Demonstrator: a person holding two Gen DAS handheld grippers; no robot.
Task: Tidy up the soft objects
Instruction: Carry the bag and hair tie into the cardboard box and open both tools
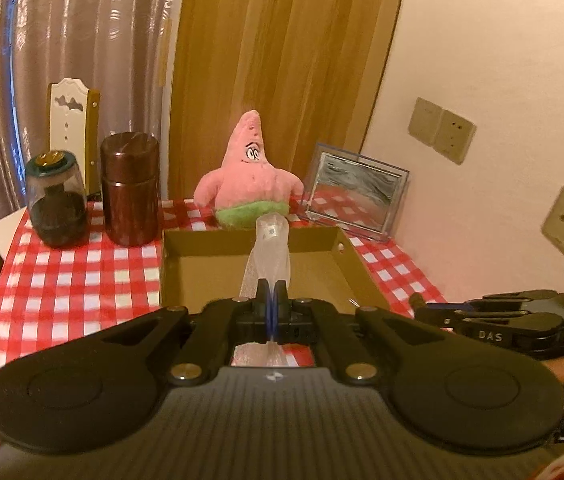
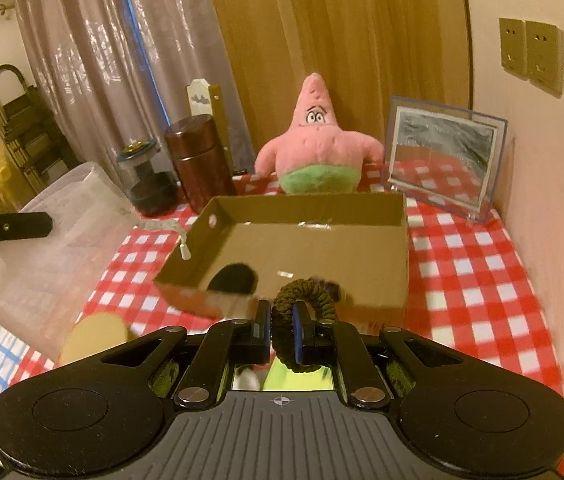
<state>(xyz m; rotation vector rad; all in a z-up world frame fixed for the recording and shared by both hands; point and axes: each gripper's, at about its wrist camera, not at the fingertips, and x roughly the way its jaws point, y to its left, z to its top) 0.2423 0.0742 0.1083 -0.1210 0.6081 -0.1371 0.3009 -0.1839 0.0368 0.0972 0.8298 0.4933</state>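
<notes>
Left wrist: left tongs (image 1: 273, 312) pinch translucent pouch (image 1: 267, 258) | right tongs (image 2: 282, 334) pinch dark, possibly braided loop (image 2: 302, 300)

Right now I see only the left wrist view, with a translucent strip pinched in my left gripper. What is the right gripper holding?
Observer: The right gripper is shut on a dark green braided loop, just short of the cardboard box.
Operator: My gripper hides the box's near end. Is anything there?
Observer: A dark blurred shape shows by the near wall. I cannot tell whether it lies inside the box.
</notes>
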